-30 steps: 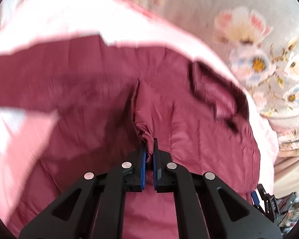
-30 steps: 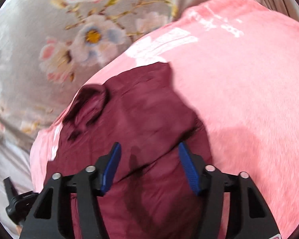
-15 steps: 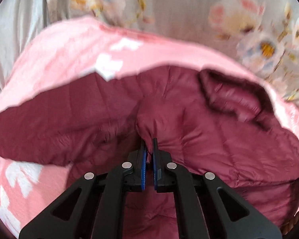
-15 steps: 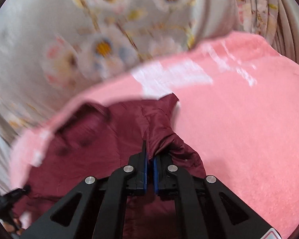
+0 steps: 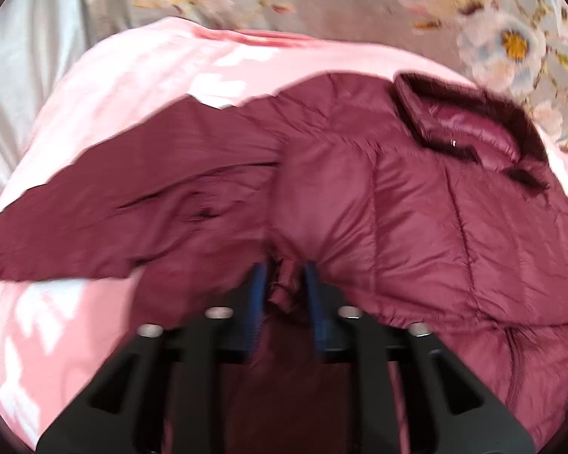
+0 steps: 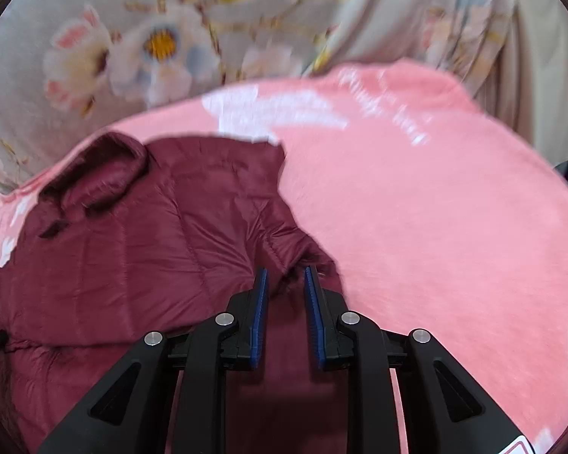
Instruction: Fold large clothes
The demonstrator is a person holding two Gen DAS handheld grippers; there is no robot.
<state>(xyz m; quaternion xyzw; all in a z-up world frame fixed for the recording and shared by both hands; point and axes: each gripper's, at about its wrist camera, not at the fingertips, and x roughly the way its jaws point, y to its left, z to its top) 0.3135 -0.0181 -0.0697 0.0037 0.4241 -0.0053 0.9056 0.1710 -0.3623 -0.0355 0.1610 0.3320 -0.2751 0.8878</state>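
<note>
We have a maroon puffer jacket (image 5: 416, 204) spread on the pink blanket (image 6: 435, 208), its collar (image 5: 469, 128) lying toward the floral curtain (image 6: 151, 38) at the far edge of that blanket. Taking the collar as our mark, one sleeve (image 5: 125, 212) stretches far out to the collar's left in the left wrist view, while the body panels lie between the collar and us. Our left gripper (image 5: 284, 283) has just been opening: its fingers stand a narrow way apart with a bunched ridge of jacket fabric between them, and the blur keeps us from saying whether the pads touch it. Our right gripper (image 6: 284, 287) has just been opening too, its fingers (image 6: 260, 302) parted narrowly around a puckered seam on the side of the jacket away from the collar, with gaps visible beside the cloth, so we judge that hold released. We judge the jacket light and soft but bulky; its quilted filling will spring back and resist a flat crease, and the glossy shell looks slippery, so thin pinches may slide off. We would take hold at stitched seams, the hem or the sleeve cuff, where the cloth is firmer, gathering a thick fold rather than a single layer.
</note>
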